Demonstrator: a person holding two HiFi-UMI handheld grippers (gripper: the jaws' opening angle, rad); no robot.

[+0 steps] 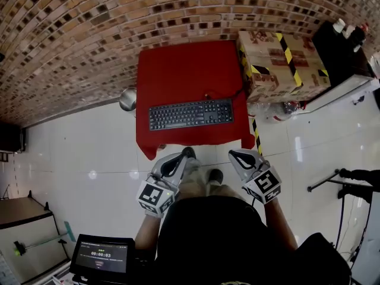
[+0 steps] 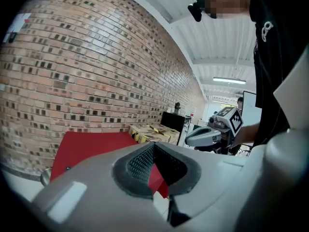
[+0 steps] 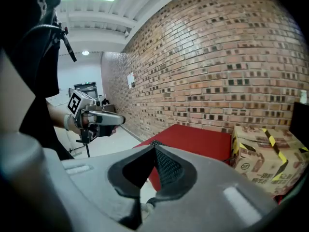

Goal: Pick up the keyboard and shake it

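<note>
A black keyboard [image 1: 190, 113] lies flat near the front edge of a red-covered table [image 1: 178, 70], with its cable running off to the back right. My left gripper [image 1: 174, 161] hangs in front of the table's front left corner, shut and empty. Level with it, my right gripper [image 1: 240, 157] is in front of the front right corner, also shut with nothing in it. Both are short of the keyboard and apart from the table. In the left gripper view the closed jaws cover most of the red table [image 2: 91, 146]; the right gripper [image 2: 205, 135] shows beyond. The left gripper [image 3: 99, 120] appears in the right gripper view.
A cardboard box [image 1: 282, 64] with yellow-black tape stands right of the table. A metal pot [image 1: 127, 98] sits on the floor at the table's left edge. The brick wall [image 1: 89, 34] runs behind. A tablet [image 1: 101, 257] is at the lower left, a black stand [image 1: 332, 180] at the right.
</note>
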